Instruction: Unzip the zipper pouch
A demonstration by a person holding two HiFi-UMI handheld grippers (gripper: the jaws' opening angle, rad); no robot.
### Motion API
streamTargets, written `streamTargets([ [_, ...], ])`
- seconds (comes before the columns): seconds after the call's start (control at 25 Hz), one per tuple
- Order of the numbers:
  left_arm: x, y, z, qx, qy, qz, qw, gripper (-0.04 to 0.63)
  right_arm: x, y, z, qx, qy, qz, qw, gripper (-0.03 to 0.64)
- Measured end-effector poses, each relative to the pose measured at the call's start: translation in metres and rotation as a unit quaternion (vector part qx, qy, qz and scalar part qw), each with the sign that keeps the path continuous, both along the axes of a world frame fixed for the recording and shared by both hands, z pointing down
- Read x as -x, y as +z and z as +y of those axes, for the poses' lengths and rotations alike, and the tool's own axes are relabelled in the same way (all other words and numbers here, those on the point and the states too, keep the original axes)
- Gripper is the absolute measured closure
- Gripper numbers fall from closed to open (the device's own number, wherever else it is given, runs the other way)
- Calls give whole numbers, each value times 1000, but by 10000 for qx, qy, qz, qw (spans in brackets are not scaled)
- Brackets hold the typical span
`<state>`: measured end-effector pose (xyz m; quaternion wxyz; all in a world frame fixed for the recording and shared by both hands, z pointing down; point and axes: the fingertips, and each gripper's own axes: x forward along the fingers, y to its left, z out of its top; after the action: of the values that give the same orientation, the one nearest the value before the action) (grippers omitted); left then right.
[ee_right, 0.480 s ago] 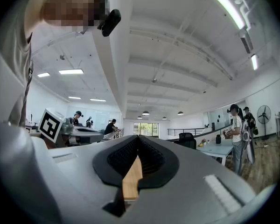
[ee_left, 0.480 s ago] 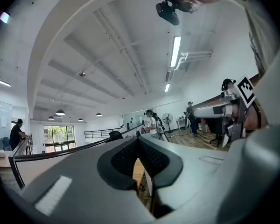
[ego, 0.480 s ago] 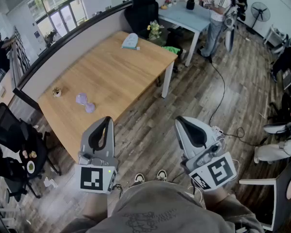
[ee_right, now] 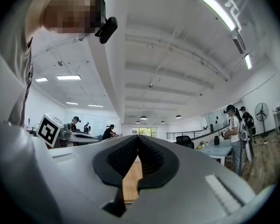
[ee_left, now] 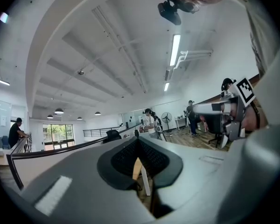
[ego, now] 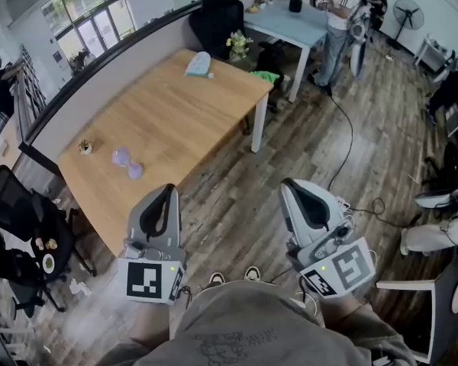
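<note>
Long rectangular light-wood desk (ego: pixel 175 120) carries few things. Pale blue fabric zipper pouch (ego: pixel 199 65) lies at desk's far end, well apart from both tools. Lilac dumbbell-shaped object (ego: pixel 127 163) and small brown item (ego: pixel 85 148) sit toward desk's near end. Left hand-held gripper (ego: pixel 166 191) hovers just off desk's near corner, jaws pressed together, empty. Right hand-held gripper (ego: pixel 290 189) hangs farther from desk, over dark plank floor (ego: pixel 305 151), jaws likewise closed on nothing.
</note>
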<state>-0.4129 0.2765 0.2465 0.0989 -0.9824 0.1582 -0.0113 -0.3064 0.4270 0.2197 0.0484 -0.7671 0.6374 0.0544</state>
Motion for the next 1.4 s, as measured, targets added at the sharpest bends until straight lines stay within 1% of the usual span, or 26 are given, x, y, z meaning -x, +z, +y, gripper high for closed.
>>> streamTargets([
  [0.12,-11,5,12,17,35,-17,10000,595,-9,6,10,70,-55,53,9999,606],
  [0.2,-19,6,18,40,28,3,10000,595,-18,7,17,-8,-33,78,10000,606],
  [0.36,-27,3,31,169,-74,171,9997,594,-29,11,29,-5,-57,80,10000,605],
  [0.44,-34,2,39,204,-17,217,9996,585,-36,9,37,-95,9,58,9999,593],
  [0.48,-39,3,43,217,61,201,9995,478,-40,7,42,-197,90,9,9998,518],
  [0.52,-43,3,46,219,130,189,9995,386,-45,4,47,-336,199,-56,9992,454],
  [0.56,-46,3,48,207,158,200,9995,353,-50,2,53,-480,306,-114,9983,440],
  [0.64,-49,2,48,182,125,244,9995,320,-57,2,61,-612,410,-152,9972,440],
  [0.88,-62,6,36,200,61,216,9995,313,-71,14,53,-350,404,-23,9986,440],
  [1.04,-78,12,23,176,79,153,9997,314,-88,25,42,-278,469,-52,9985,440],
  [1.24,-107,20,0,242,87,142,9996,314,-116,33,22,-168,498,-48,9986,440],
  [1.4,-135,25,-32,341,-16,164,9993,314,-143,39,-8,39,502,81,9987,440],
])
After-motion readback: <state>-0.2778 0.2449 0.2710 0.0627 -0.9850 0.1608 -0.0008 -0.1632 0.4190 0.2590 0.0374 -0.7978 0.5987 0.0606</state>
